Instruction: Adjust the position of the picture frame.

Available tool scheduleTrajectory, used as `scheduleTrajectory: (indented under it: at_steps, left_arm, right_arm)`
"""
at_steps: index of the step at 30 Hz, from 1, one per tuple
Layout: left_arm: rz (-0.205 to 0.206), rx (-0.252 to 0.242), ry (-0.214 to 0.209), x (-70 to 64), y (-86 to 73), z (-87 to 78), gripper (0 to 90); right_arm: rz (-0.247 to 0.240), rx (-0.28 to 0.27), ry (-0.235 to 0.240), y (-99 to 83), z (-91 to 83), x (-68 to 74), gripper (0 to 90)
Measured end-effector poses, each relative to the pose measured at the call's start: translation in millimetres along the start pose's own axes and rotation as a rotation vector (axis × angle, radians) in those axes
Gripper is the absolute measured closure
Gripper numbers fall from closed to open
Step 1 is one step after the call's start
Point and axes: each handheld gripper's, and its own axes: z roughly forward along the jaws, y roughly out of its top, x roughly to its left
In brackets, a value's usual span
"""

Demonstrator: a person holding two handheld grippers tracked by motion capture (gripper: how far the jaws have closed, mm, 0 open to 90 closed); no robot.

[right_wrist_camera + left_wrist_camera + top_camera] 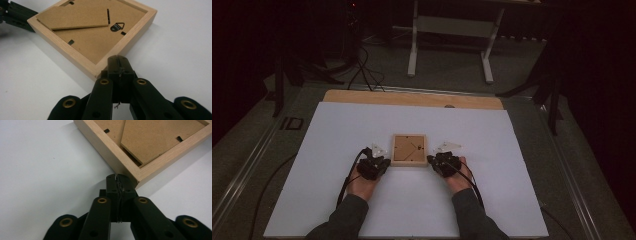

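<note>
Wooden picture frame [409,149], lying back-up at the middle of the white tabletop [337,140], is flanked at its near corners by left tongs [117,178] and right tongs [119,60], both pressed together and empty; next move probably calls for spreading to grip the rim.

Left gripper [117,178]: its two black jaws are pressing flat together, with nothing between them.
Jaw tips: they are sitting right at the near corner of the wooden frame [110,155], touching it or almost touching.
Wooden frame: it is lying on its face, showing the back side.
Backing board [160,137]: brown, it is sitting inside the frame, with small black clips [106,131] at the edges.
Table surface [42,175]: white, it is carrying the frame.
</note>
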Motion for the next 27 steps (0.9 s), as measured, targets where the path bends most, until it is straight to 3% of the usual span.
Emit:
scheduleTrajectory:
  at_steps: [9,15,27]
  left_arm:
    - [-0.032,-0.012,0.008,7.1,-0.8,-7.2,74.9]
    - [-0.027,-0.024,-0.006,6.0,-0.3,-8.1,69.9]
    - [-0.021,-0.065,-0.015,3.4,1.9,-17.5,64.5]
  right_arm:
    - [0.014,-0.059,-0.030,-4.6,-17.9,-2.6,88.3]
    - [0.025,-0.073,-0.033,-4.5,-21.9,-4.5,88.4]
    - [-0.021,-0.074,-0.029,-4.1,-19.9,3.0,88.8]
